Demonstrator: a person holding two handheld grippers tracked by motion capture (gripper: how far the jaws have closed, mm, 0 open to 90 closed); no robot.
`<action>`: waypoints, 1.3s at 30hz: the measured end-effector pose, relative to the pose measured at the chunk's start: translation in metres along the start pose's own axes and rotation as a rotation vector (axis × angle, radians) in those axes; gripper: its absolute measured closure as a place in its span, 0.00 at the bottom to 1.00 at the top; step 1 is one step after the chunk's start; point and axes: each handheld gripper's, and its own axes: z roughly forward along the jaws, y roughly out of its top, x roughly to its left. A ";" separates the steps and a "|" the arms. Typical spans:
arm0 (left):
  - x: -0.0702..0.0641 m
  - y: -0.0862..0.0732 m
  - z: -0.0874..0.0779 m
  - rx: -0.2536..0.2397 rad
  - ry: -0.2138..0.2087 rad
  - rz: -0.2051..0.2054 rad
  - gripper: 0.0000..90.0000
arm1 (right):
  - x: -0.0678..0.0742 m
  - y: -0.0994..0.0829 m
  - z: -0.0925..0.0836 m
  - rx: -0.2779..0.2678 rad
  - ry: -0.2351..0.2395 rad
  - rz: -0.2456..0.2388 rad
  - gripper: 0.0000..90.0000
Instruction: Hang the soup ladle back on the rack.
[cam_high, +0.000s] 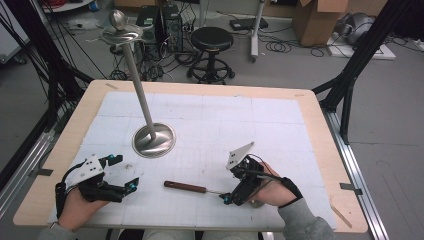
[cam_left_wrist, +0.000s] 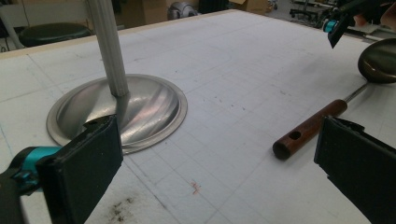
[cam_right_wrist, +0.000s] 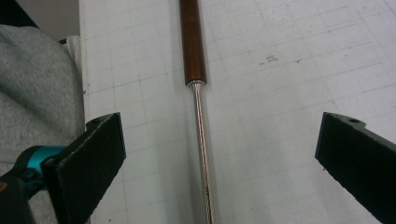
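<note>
- Ladle (cam_high: 186, 187) lying low center: stiff, light, slick metal shaft; wooden handle (cam_right_wrist: 192, 42) offering best grip.
- Right gripper (cam_high: 226, 198) hovering with jaws spread, empty.
- Left gripper (cam_high: 126, 172) spread, empty.

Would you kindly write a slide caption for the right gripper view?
Open hand-held gripper straddling the thin metal shaft of a wooden-handled ladle lying on the gridded white table.
</note>
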 end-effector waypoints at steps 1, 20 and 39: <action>0.000 0.000 0.000 0.000 0.000 0.000 0.02 | 0.000 0.000 0.000 0.007 0.007 -0.004 0.01; -0.002 -0.001 -0.002 0.001 -0.007 -0.002 0.03 | 0.008 -0.004 0.016 0.233 -0.023 -0.096 0.33; -0.002 -0.001 -0.001 0.008 -0.005 0.001 0.03 | 0.011 -0.003 0.024 0.356 -0.044 -0.132 0.65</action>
